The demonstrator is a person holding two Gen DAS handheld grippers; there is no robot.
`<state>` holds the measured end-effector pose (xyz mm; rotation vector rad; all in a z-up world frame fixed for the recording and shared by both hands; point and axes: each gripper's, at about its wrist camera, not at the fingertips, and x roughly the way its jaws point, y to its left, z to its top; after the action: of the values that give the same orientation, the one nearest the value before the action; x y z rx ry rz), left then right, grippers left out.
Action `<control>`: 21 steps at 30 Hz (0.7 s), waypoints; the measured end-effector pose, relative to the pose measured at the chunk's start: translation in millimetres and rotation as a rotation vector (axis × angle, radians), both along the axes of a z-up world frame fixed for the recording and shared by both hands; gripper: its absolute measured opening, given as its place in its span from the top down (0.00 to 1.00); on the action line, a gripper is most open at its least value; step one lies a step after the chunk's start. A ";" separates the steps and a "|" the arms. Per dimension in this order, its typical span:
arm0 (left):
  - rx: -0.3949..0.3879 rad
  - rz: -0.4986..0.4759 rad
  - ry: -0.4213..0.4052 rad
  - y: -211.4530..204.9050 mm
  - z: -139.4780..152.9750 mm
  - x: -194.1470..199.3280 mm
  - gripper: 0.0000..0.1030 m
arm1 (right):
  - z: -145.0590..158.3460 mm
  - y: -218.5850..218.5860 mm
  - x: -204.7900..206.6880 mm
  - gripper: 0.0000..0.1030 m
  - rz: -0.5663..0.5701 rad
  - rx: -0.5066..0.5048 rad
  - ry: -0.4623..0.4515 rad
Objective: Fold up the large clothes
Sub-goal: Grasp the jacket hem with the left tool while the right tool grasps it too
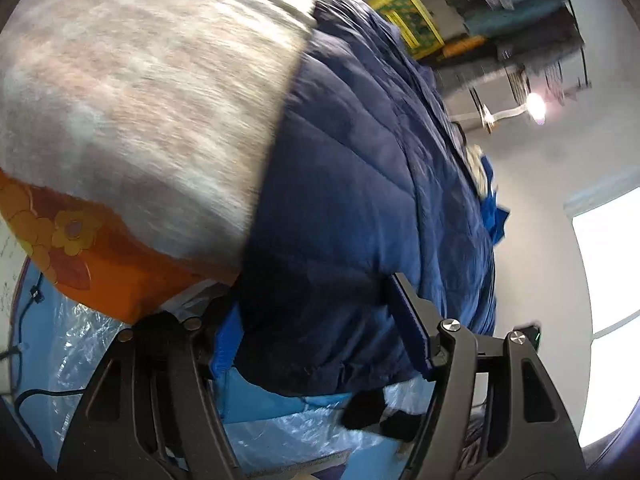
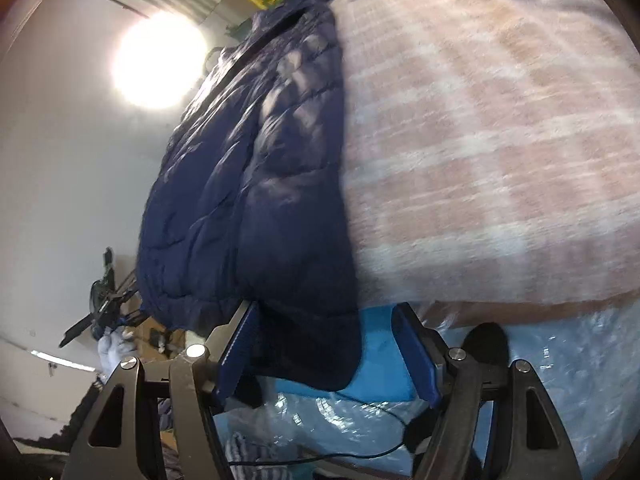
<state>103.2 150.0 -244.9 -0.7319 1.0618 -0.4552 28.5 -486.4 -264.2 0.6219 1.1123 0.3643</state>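
Note:
A navy quilted puffer jacket (image 1: 360, 180) lies on a bed, over a pink and white checked blanket (image 1: 140, 100). Its hem hangs over the bed's edge towards me. In the left wrist view the hem fills the space between the blue pads (image 1: 408, 320) of my left gripper (image 1: 320, 332), whose jaws stand wide apart. In the right wrist view a corner of the jacket (image 2: 248, 184) hangs beside the left pad (image 2: 240, 344) of my right gripper (image 2: 328, 348). A clear gap lies between that corner and the other pad. The blanket (image 2: 480, 140) spreads to the right.
An orange flowered sheet (image 1: 100, 272) shows under the blanket, over a blue mattress wrapped in clear plastic (image 2: 560, 380). A black cable (image 2: 360, 456) runs along below. Shelves of folded clothes (image 1: 520, 20) stand behind the bed, with a bright window (image 1: 608, 280) and a ceiling lamp (image 2: 160, 60).

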 end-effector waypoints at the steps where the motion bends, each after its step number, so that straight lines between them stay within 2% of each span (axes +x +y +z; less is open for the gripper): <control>1: 0.016 -0.020 -0.001 -4.0 1.0 -2.4 0.34 | 0.9 6.4 0.8 0.30 0.027 -0.009 -0.005; 3: 0.019 -0.034 -0.001 -5.9 2.9 -8.5 0.34 | 3.0 18.0 1.5 0.33 0.079 -0.040 -0.020; 4: 0.017 -0.036 0.006 -5.8 3.3 -11.5 0.35 | 3.7 23.9 1.5 0.38 0.106 -0.056 -0.025; 5: 0.018 -0.039 0.012 -5.9 4.1 -13.9 0.37 | 3.3 27.4 0.4 0.47 0.125 -0.064 -0.027; 6: 0.025 -0.041 0.013 -5.3 5.7 -16.7 0.44 | 3.5 30.4 0.4 0.52 0.142 -0.068 -0.028; 8: 0.060 -0.040 0.014 -8.7 11.7 -22.3 0.61 | 4.4 32.6 1.5 0.73 0.149 -0.078 -0.030; 9: 0.072 -0.039 0.017 -8.3 14.1 -22.9 0.78 | 5.4 32.3 1.0 0.78 0.145 -0.074 -0.034; 10: 0.078 -0.036 0.014 -9.1 17.5 -24.3 0.87 | 7.1 31.2 0.9 0.84 0.141 -0.065 -0.038; 11: 0.086 -0.031 0.005 -10.1 22.1 -25.4 0.89 | 9.4 30.5 1.1 0.89 0.137 -0.059 -0.044; 12: 0.096 -0.028 -0.002 -11.5 25.5 -26.1 0.93 | 12.3 29.7 0.1 0.90 0.132 -0.058 -0.055; 17: 0.134 -0.042 -0.075 -21.1 54.7 -26.2 0.95 | 30.8 20.7 -8.8 0.95 0.100 -0.020 -0.113; 21: 0.163 -0.043 -0.091 -21.7 73.8 -19.1 0.95 | 51.8 14.4 -10.3 0.96 0.062 0.074 -0.186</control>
<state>84.1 128.3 -171.1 -0.5400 1.0183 -0.4294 18.2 -472.0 -212.4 0.6064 0.9446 0.5082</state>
